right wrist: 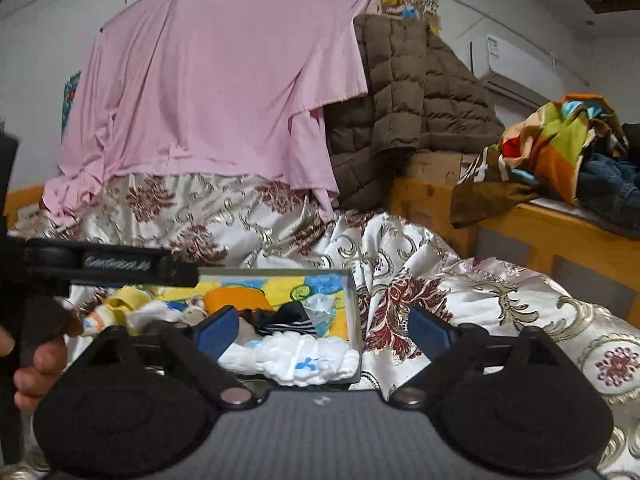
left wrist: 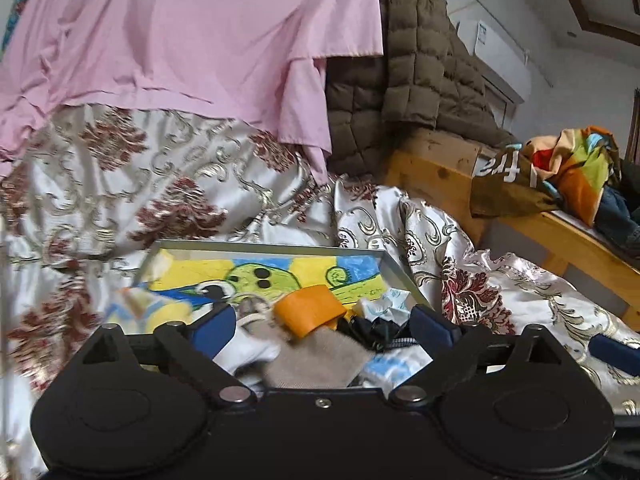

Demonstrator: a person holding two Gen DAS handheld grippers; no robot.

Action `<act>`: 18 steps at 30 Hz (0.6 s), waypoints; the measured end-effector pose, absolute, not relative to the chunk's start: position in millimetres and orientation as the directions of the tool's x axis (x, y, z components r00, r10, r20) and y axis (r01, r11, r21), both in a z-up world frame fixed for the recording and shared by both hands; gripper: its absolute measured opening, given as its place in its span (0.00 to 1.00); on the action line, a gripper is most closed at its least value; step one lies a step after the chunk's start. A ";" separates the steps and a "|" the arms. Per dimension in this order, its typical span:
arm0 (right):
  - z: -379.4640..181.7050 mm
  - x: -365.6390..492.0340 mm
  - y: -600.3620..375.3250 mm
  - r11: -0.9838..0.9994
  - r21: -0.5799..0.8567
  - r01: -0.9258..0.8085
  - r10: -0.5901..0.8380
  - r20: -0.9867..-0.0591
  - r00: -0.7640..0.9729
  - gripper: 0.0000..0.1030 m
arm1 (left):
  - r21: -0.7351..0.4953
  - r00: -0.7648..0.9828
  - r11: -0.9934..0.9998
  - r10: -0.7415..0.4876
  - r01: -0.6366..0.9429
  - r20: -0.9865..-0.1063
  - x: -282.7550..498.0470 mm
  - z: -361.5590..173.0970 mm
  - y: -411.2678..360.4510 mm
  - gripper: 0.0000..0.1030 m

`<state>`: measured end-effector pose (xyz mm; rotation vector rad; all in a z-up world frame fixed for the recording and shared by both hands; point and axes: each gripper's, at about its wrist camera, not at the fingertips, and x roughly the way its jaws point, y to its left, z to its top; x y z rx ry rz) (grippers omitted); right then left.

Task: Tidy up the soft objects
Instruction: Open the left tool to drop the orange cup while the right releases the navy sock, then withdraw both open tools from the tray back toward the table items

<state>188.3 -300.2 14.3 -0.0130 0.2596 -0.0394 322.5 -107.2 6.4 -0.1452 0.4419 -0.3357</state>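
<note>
Small soft garments, socks and the like (left wrist: 280, 356), lie heaped in a shallow grey box with a bright cartoon-painted bottom (left wrist: 276, 248), which sits on a bed spread with a shiny cream and maroon brocade quilt (left wrist: 120, 184). In the left wrist view the left gripper (left wrist: 324, 322) hangs just over the near end of that box, jaws spread wide and holding nothing. Between them lie a white sock (left wrist: 248, 350), a beige knit piece (left wrist: 316, 364) and a folded orange piece (left wrist: 310, 308) just beyond, loose as if dropped in for sorting.

In the right wrist view the right gripper (right wrist: 324, 330) also stands wide open and empty. A crumpled white cloth with blue marks (right wrist: 304, 358) rests between its jaws, against the box's near right corner, and a dark striped sock (right wrist: 288, 320) lies just ahead. A person's hand (right wrist: 36, 364) grips the other tool's handle off to the left. Probably both tools are free to pick next.
</note>
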 end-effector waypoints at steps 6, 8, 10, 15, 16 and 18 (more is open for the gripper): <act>20.4 153.5 -287.7 0.999 0.014 0.034 -0.029 -0.241 0.970 0.98 | -0.196 0.874 0.942 -0.327 0.272 -0.359 268.1 18.7 -78.3 0.97; 19.2 141.7 -283.7 0.999 0.030 0.041 -0.032 -0.246 0.969 1.00 | -0.182 0.885 0.948 -0.311 0.262 -0.346 250.5 21.5 -71.3 0.99; 17.8 131.3 -280.1 0.998 0.039 0.048 -0.036 -0.255 0.966 1.00 | -0.169 0.897 0.955 -0.288 0.243 -0.337 233.6 22.4 -65.2 0.99; 12.0 101.6 -270.7 0.994 0.077 0.079 -0.057 -0.252 0.966 1.00 | -0.156 0.905 0.963 -0.262 0.221 -0.336 195.2 22.0 -49.9 0.99; 10.4 96.1 -268.5 0.993 0.081 0.081 -0.058 -0.255 0.965 1.00 | -0.152 0.906 0.964 -0.256 0.216 -0.338 187.8 21.5 -46.4 0.99; 7.8 86.9 -263.7 0.994 0.080 0.076 -0.053 -0.258 0.965 1.00 | -0.146 0.908 0.967 -0.247 0.209 -0.338 174.3 20.0 -41.0 0.99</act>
